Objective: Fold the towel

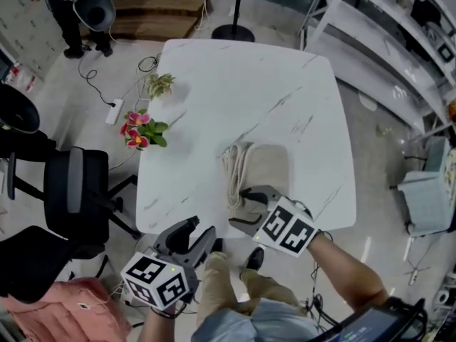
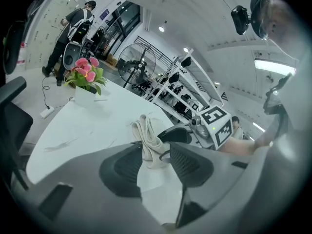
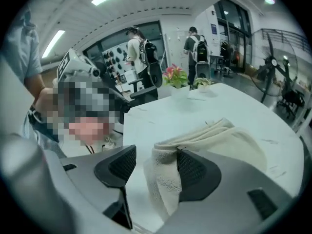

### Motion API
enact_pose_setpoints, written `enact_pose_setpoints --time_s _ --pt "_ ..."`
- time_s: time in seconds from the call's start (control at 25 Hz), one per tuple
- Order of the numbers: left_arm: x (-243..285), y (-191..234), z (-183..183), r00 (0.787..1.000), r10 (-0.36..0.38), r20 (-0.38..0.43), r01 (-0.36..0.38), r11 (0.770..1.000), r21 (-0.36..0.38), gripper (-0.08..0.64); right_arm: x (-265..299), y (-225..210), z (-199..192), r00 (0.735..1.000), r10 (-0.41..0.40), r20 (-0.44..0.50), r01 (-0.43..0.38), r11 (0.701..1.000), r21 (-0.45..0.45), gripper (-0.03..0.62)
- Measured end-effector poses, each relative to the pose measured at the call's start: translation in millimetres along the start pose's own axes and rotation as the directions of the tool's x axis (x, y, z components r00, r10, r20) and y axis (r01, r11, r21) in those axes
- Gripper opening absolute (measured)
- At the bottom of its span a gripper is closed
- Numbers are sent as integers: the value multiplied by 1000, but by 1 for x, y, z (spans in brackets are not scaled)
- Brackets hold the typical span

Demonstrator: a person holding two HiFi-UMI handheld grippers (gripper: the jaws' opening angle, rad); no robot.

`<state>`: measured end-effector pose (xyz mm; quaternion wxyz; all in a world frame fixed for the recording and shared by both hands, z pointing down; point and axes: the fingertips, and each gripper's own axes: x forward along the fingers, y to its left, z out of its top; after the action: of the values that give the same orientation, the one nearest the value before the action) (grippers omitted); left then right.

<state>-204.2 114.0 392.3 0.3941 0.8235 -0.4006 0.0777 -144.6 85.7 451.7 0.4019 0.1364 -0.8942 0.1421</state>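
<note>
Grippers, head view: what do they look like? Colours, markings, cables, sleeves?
Both the left gripper and right gripper have grey moulded bodies, two curved jaws with black textured pads, and a white cube with black square markers. A small green light shows on the right one's cube. No cables visible. The right forearm is bare below a pale blue sleeve.

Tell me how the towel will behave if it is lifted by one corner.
Probably floppy: the towel sags limply at its edge beside a pad of the right hand-held gripper. Likely light, being thin cloth in soft layers. Its nubby weave should grip rather than slip, though the folds may fall open.
</note>
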Motion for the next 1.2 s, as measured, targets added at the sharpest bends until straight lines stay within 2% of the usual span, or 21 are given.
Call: enact_pose_setpoints --time_s 0.16,0.24,0.32,0.48,0.56,0.6,0.68,0.72,0.76,0.84,0.92,1.04,1.12,1.2 --pt "4 11 -4 1000 0 0 0 1000 -30 179 22 12 -20 991 5 -132 -27 985 -171 275" --pt "9 17 -5 1000 -10 7 10 999 -44 179 32 13 -28 986 5 -167 -39 978 -203 275" --pt "14 22 -4 1000 -24 13 24 999 -46 179 29 16 -21 985 32 -172 -66 979 -194 287" --pt "28 18 8 998 -45 34 47 998 -36 181 -17 14 12 987 122 -105 -134 983 -121 298" --pt "36 7 13 998 -52 44 54 998 -33 187 -41 1 28 987 152 -48 -157 980 -121 294" --pt "40 0 16 997 -53 50 54 998 -33 192 -51 -12 35 989 148 -12 -148 980 -136 277" --pt "48 -12 18 997 -40 60 42 999 -30 215 -65 -54 46 994 90 60 -79 982 -169 230" --pt "53 -16 18 998 -25 62 27 999 -26 235 -68 -78 47 995 53 82 -37 983 -182 197" --pt "59 -19 17 998 -2 59 3 1000 -22 263 -68 -102 47 996 25 89 -8 981 -194 190" --pt "73 -19 11 997 69 46 -67 997 -26 310 -59 -137 39 997 32 70 -16 974 -226 179" --pt "87 -12 1 989 145 36 -142 988 -68 328 -44 -152 29 994 107 34 -94 961 -261 179" --pt "100 -1 -13 970 241 35 -233 961 -148 328 -24 -154 14 971 238 -6 -228 926 -302 172" --pt "106 5 -19 956 293 28 -285 945 -159 324 -14 -151 11 958 288 -8 -273 902 -335 162" --pt "108 11 -22 940 342 16 -335 929 -154 263 -7 -151 12 950 311 1 -288 879 -380 100"
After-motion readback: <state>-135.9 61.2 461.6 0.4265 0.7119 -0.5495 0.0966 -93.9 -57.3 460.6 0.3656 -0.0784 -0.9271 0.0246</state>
